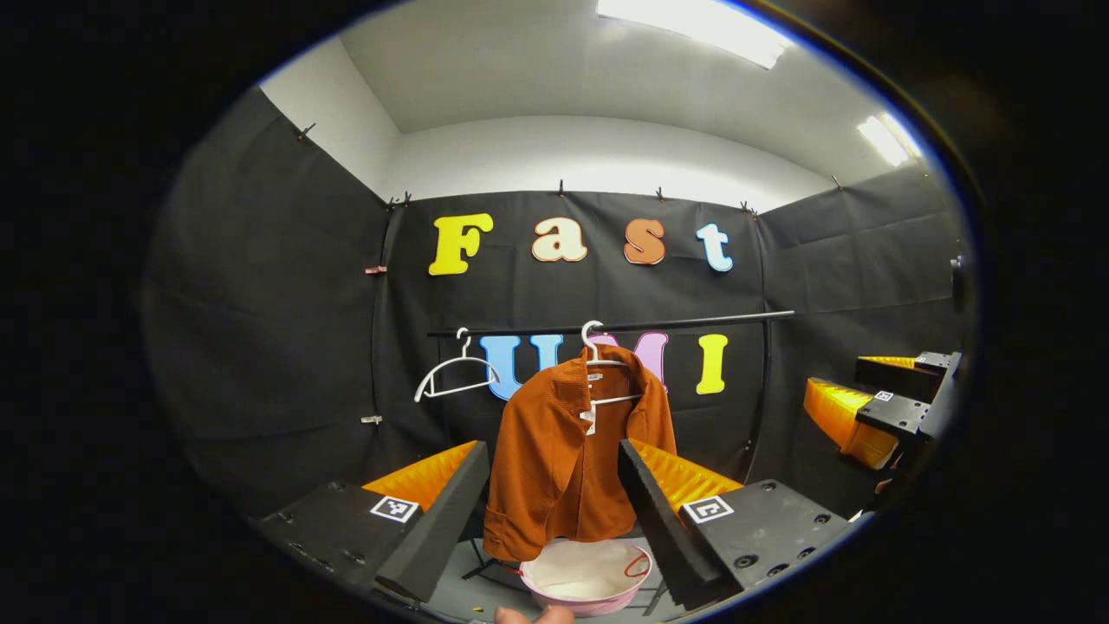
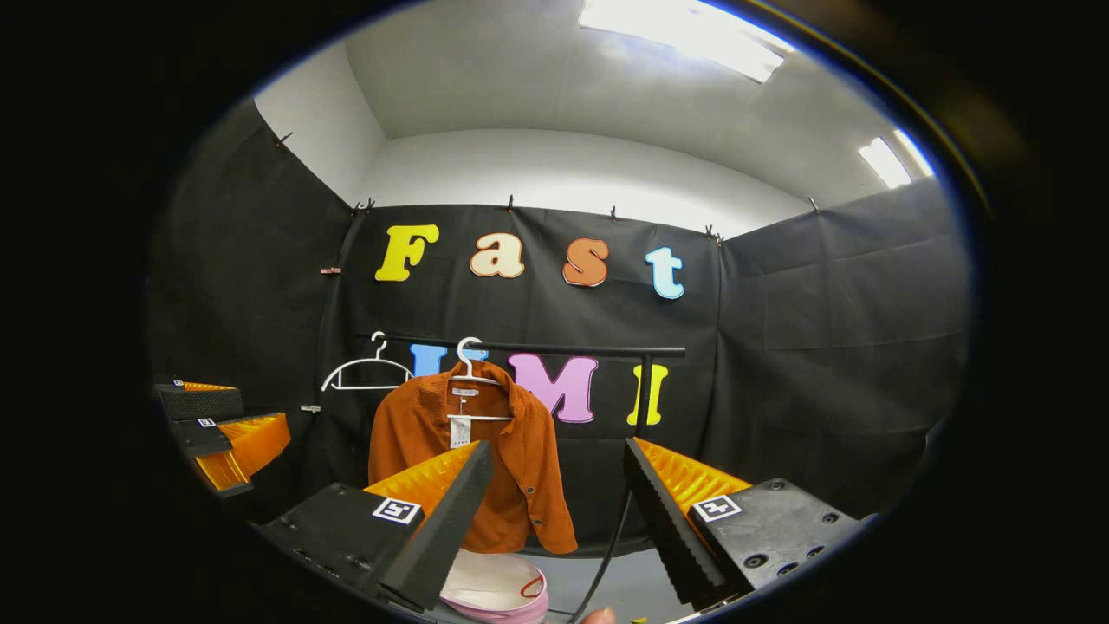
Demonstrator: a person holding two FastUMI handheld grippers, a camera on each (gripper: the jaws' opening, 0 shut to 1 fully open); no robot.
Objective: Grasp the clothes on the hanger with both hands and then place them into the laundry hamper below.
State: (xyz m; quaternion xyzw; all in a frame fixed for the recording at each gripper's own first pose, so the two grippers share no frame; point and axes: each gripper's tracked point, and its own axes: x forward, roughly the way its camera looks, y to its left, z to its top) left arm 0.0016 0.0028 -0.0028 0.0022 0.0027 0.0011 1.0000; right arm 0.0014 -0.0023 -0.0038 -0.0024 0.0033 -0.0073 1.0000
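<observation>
Hanging from a white hanger on the black rail, the rust-orange shirt has its long axis running straight down, collar at the top by the hook and hem pointing at the floor. In the left gripper view its open front faces somewhat to the right, the left panel broad and the right one narrower behind the hanger bar; a small white tag hangs near the neck. In the right gripper view the shirt faces the camera more squarely, with a label showing inside the collar and buttons down the right edge.

A second white hanger, bare, hangs on the same rail just to the left of the shirt.

Directly under the shirt's hem sits the laundry hamper, a round pink-rimmed tub with a white lining and a thin red loop at its right edge. The hem hangs just above its rim in the left gripper view.

The left claw is spread wide, its two fingers framing the shirt from a distance, holding nothing. The right claw is equally wide apart and empty, the shirt's lower left part hidden behind its left finger. The right claw also appears at the far right edge of the left gripper view, well apart from the shirt
</observation>
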